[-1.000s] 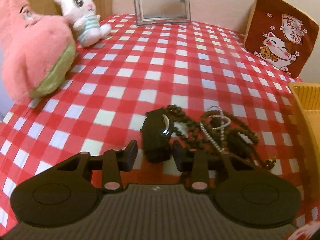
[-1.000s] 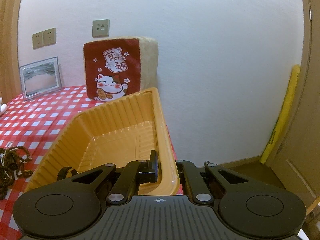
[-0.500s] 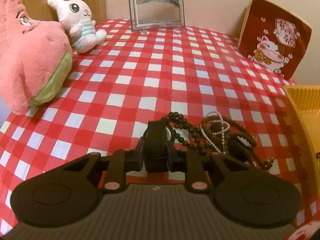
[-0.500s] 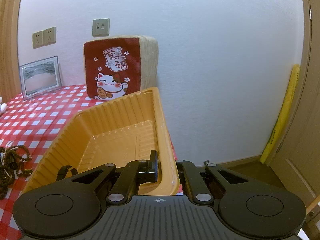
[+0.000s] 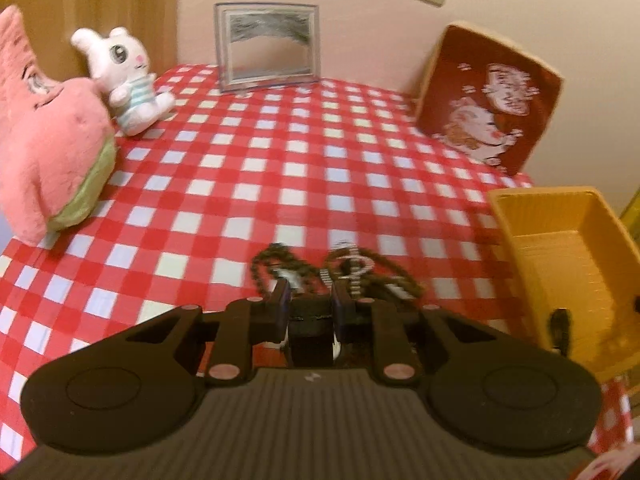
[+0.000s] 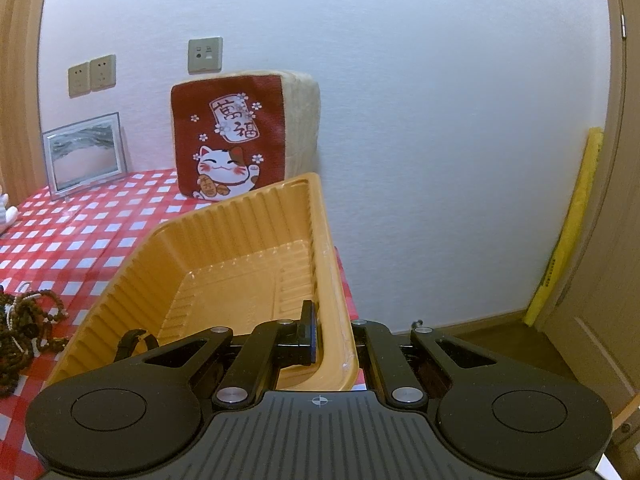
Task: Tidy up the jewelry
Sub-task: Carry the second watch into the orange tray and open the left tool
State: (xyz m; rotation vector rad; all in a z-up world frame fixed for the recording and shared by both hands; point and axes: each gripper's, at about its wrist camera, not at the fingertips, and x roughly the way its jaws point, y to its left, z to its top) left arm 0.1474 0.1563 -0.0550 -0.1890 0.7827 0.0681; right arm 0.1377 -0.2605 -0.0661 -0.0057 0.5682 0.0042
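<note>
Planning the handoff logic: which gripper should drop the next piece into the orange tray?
Left. The left gripper is already shut on the black bracelet, with the orange tray to its right. The right gripper is clamped on the tray's rim, steadying it.

Domestic room, likely a home: red-checked tablecloth (image 5: 280,168), plush toys (image 5: 52,152), lucky-cat cushion (image 6: 236,140), framed picture (image 5: 267,46), wall sockets (image 6: 91,75), wooden door (image 6: 616,240).

Bead pile (image 5: 340,276): motion-blurred, separate strands not distinguishable; its near part hidden behind the left gripper (image 5: 308,306). Yellow tray (image 6: 224,248): near right rim covered by the right gripper (image 6: 332,340).
</note>
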